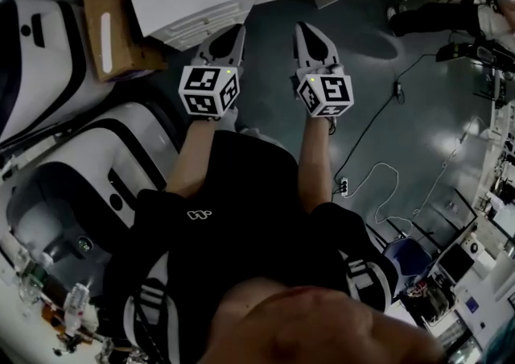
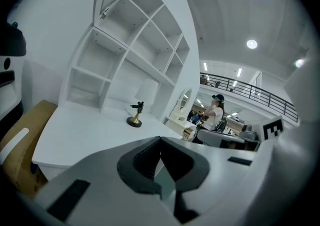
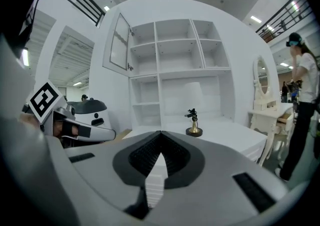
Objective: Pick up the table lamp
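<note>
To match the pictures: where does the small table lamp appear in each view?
Head view: not in it.
Left gripper view: table lamp, left of centre, on the white desk.
Right gripper view: right of centre, on that desk.
Shared landmark: the desk.

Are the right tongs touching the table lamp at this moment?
Apart. The right gripper view shows the right tongs shut and empty, with the table lamp standing farther off on the white desk, bare desktop between them.

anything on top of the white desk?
Only a small table lamp with round brass base and black head, upright on the white desk. The desk's near edge is hidden behind the right hand-held gripper.
</note>
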`<state>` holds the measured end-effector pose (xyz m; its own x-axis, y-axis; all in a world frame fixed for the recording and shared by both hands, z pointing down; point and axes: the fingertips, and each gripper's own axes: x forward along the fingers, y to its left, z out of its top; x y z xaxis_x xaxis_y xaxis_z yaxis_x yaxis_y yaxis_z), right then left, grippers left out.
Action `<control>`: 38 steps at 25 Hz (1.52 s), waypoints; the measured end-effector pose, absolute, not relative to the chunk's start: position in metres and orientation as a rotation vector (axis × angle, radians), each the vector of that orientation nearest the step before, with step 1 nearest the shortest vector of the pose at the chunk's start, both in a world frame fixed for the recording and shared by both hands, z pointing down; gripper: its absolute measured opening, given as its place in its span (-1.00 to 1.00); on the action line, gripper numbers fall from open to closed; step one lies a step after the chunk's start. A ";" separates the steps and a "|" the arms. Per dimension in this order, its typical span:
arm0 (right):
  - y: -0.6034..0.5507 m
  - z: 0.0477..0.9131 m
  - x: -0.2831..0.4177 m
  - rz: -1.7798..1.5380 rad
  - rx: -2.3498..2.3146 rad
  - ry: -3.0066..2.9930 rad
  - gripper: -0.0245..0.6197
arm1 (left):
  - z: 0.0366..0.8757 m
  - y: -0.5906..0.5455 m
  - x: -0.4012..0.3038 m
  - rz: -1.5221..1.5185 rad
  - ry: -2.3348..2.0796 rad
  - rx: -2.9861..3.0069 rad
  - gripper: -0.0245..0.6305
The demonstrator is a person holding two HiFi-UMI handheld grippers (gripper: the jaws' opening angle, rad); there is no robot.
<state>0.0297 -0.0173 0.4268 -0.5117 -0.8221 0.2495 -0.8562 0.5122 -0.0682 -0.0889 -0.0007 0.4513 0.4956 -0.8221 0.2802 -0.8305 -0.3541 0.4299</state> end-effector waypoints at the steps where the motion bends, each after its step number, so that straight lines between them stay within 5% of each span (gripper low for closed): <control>1: -0.020 0.424 0.026 0.256 1.441 -2.566 -0.87 | 0.449 -0.004 -0.089 0.011 -1.352 2.228 -0.89; 38: -0.102 0.399 0.014 0.202 1.568 -2.616 -0.87 | 0.423 -0.086 -0.112 -0.018 -1.488 2.310 -0.89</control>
<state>0.0138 -0.1022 0.3994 -0.4711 -0.8708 0.1403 -0.8821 0.4660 -0.0694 -0.1123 -0.0857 0.4235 0.4360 -0.8781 0.1970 -0.8730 -0.3595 0.3296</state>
